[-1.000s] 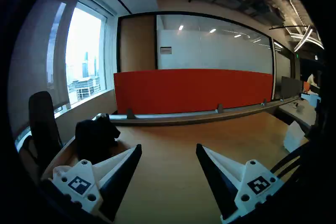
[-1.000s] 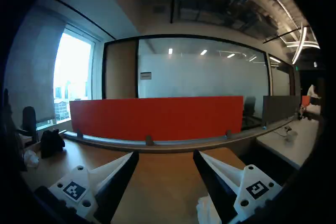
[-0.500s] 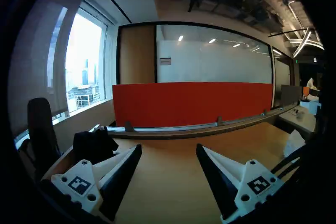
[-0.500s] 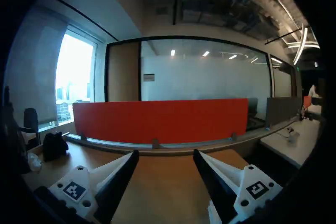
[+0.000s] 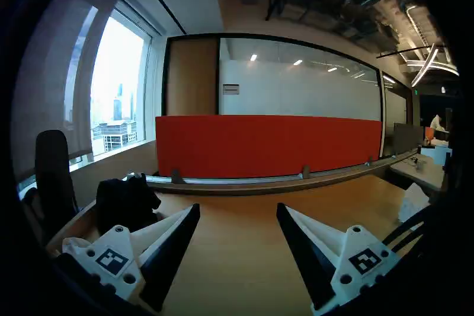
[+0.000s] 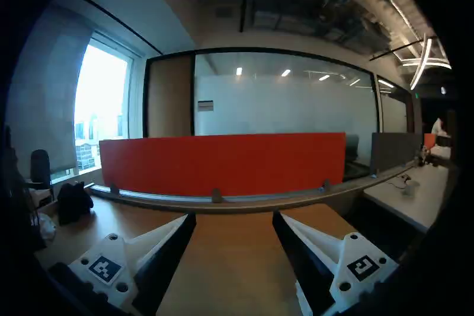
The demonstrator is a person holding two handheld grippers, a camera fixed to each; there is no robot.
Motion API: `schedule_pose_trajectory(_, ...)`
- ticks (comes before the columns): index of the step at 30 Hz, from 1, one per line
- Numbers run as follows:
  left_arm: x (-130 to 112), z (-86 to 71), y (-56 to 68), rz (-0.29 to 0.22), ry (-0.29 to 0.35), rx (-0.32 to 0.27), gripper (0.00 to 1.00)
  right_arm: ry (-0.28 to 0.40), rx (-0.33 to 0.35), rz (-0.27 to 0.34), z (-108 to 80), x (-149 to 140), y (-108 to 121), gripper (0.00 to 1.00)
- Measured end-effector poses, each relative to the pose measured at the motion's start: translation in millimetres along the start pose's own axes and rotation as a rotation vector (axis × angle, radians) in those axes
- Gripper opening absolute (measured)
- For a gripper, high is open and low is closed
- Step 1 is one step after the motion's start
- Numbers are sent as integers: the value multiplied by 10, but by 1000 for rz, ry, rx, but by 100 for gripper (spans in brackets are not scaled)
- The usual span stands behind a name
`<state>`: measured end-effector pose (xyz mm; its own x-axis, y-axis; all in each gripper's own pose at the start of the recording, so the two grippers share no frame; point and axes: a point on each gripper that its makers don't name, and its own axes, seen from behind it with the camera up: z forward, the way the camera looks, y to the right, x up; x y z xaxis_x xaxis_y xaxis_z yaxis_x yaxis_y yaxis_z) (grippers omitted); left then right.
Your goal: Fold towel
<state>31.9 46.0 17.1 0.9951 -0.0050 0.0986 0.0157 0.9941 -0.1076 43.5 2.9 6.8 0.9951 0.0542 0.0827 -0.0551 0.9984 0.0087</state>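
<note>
My left gripper is open above a wooden desk, with nothing between its fingers. A white cloth-like shape stands at the desk's right edge in the left gripper view; I cannot tell if it is the towel. My right gripper is also open over the same desk, holding nothing. A thin sliver of white cloth peeks out low down beside its right finger. Most of that cloth is hidden below the view.
A red divider runs along the desk's far edge. A black bag sits at the left, with a dark chair beyond it. In the right gripper view a crumpled white lump lies near the bag. A white desk stands to the right.
Both views have tipped slightly upward, so the divider sits lower. The white cloth by the right finger has slid almost out of the bottom of the right gripper view.
</note>
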Motion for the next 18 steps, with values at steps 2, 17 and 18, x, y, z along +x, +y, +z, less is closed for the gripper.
schedule_pose_trajectory(2, -42, 19, 2, 8, 9, 0, 96, 6, 0, 1, 4, -35, -4, 100)
schedule_pose_trajectory(17, -561, 121, -24, 29, 49, 17, 96, 20, 16, -8, 138, -365, -198, 100)
schedule_pose_trajectory(18, -595, 126, -34, 30, 51, 20, 96, 17, 19, -6, 149, -394, -221, 100)
